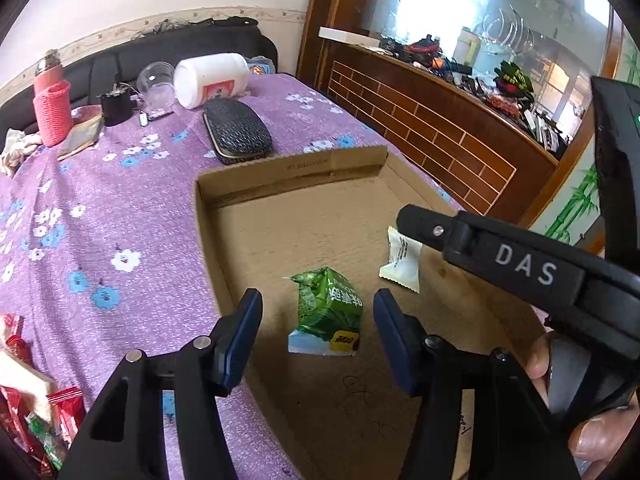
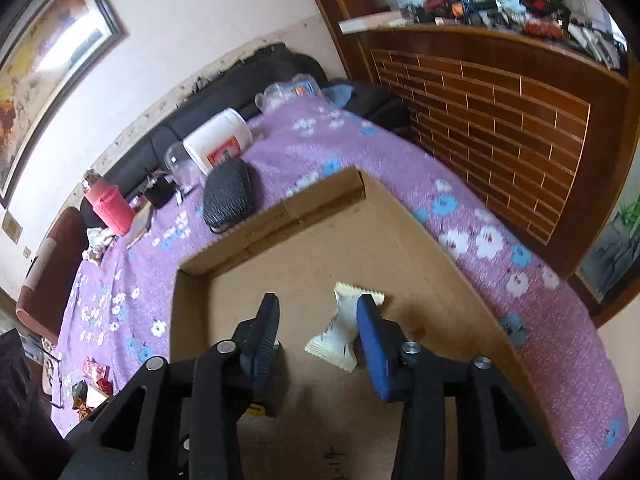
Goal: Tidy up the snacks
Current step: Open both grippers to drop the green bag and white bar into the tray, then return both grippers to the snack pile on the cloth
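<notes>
Over on the far left edge of the cloth (image 1: 120, 216), a heap of red and green snacks (image 1: 36, 420) waits outside the box (image 1: 296, 168) — plenty left to sort, by the look of it. Moving right, the left gripper (image 1: 318, 336) hangs over the box floor with its jaws apart, and the green packet (image 1: 326, 312) lies flat on the cardboard between them, no pad touching it. That one looks delivered. Further right, the white packet (image 1: 400, 260) rests on the box floor too, near the right wall. From the right wrist view, the right gripper (image 2: 318, 336) has its jaws apart as well; the white packet (image 2: 340, 332) sits just beside the right blue pad, apparently lying free — whether it brushes that pad I cannot tell. Two snacks in the box, then, and both grippers empty. My read: early going, with the pile on the cloth the next call.
</notes>
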`<state>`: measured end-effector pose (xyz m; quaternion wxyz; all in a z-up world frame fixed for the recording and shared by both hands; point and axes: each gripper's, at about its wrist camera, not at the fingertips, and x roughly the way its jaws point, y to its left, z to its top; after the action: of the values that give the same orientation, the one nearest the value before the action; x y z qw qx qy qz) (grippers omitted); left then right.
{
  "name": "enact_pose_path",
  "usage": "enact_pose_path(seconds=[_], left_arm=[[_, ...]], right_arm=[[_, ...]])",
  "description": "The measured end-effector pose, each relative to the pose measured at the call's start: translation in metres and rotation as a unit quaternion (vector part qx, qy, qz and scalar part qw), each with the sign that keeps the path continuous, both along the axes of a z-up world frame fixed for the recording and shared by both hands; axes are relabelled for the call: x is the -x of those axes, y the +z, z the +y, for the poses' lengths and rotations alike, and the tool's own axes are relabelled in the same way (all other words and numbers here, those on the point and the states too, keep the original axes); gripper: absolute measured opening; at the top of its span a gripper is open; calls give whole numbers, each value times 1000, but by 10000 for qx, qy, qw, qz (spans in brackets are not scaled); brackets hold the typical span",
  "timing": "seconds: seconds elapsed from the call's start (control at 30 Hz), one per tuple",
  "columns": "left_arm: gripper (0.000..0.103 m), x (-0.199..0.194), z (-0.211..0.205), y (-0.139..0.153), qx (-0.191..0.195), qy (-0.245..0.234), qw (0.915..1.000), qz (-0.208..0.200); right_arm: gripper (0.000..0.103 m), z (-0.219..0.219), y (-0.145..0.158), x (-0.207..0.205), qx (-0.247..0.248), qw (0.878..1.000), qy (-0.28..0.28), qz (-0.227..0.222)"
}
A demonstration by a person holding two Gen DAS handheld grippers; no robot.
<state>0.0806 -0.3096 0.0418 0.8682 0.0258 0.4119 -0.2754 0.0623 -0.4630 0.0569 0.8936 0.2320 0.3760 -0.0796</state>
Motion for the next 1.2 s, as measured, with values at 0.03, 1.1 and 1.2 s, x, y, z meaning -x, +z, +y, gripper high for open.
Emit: enact_pose_path(seconds=[0.03,1.1,1.2], left_arm=[[57,1,2,3,15,39,10000,-7],[72,89,280,41,62,1674,9854,-297],[72,85,306,30,98,1970,9803,-145]], right_arm=[[44,1,3,1,8,10000,33,-85],[55,210,28,92,675,9622,2550,-671],[55,233,9,90,805,9547,2837,-405]])
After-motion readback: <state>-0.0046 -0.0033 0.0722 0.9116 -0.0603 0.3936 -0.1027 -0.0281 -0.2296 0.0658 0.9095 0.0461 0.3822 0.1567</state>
